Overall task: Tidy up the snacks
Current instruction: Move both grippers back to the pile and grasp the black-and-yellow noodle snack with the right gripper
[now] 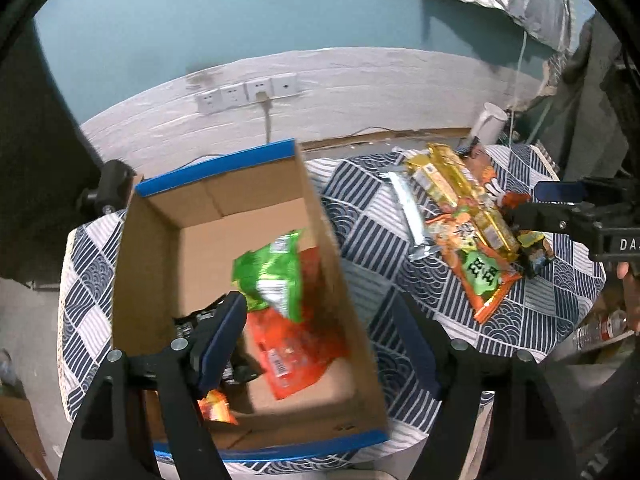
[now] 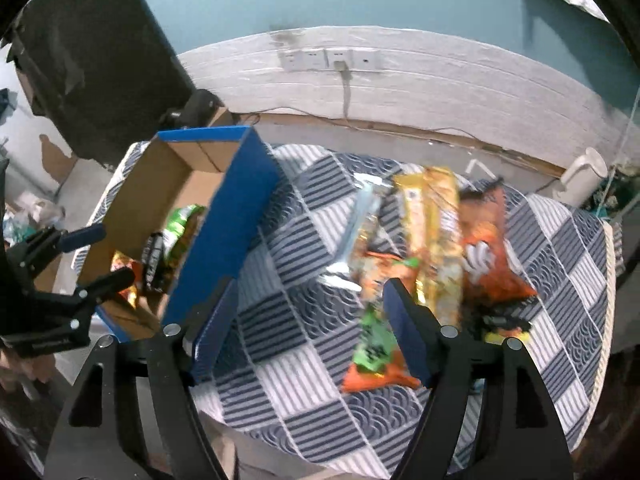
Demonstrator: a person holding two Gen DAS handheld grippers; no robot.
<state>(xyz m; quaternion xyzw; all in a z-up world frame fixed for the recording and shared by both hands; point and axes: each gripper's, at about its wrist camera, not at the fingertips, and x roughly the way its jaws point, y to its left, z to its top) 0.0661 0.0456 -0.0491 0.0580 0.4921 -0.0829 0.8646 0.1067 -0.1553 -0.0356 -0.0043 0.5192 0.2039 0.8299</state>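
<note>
one cardboard box (image 1: 160,240) holds four visible packets, a green packet (image 1: 272,276) topmost. five or so snack packets (image 1: 460,216) lie heaped on the checked cloth (image 2: 304,240) (print unreadable). left gripper (image 1: 320,344) and right gripper (image 2: 308,320) both spread, empty.

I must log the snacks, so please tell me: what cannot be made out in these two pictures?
- Black packet in the brown cardboard box, left wrist view: mostly hidden by the left gripper finger.
- Small orange packet, same view: cut by that finger.
- Dark packet beside the orange bag, right wrist view: blurred, partly behind the right gripper.
- All printed labels: too blurred to read.
</note>
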